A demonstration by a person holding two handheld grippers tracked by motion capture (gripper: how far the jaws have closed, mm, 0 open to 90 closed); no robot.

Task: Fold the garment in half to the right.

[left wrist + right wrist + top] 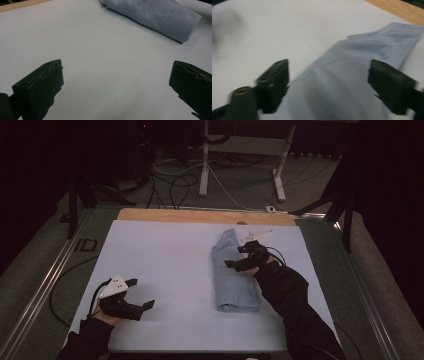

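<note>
1. A desk [165,265] covered by a pale white sheet sits in a dim room, with a strip of bare wood [200,216] showing along its far edge.
2. A light blue-grey folded cloth [232,275] lies flat on the right half of the desk, running lengthwise from the far edge toward the person.
3. The cloth is narrower at its far end and ends in a thick folded edge at its near end.
4. The left tool [140,294] rests low over the near left part of the desk, held by a hand in a dark sleeve [87,340].
5. Its jaws stand wide apart with nothing between them, and a grey three-cornered plate [114,285] sits on top of it.
6. In the left gripper view, bare white sheet lies between the two black jaws, and the cloth [160,17] lies well apart from them at the upper right.
7. The right tool [239,256] hovers at the right side of the cloth, about midway along its length, with the person's dark-sleeved arm [295,305] reaching in from the lower right.
8. In the right gripper view, which is blurred, its jaws are spread wide and the cloth [352,72] lies under the gap between them; whether the jaws touch the fabric cannot be told.
9. Beyond the desk, white frame legs [205,160] and loose cables [172,182] lie on a grey floor.
</note>
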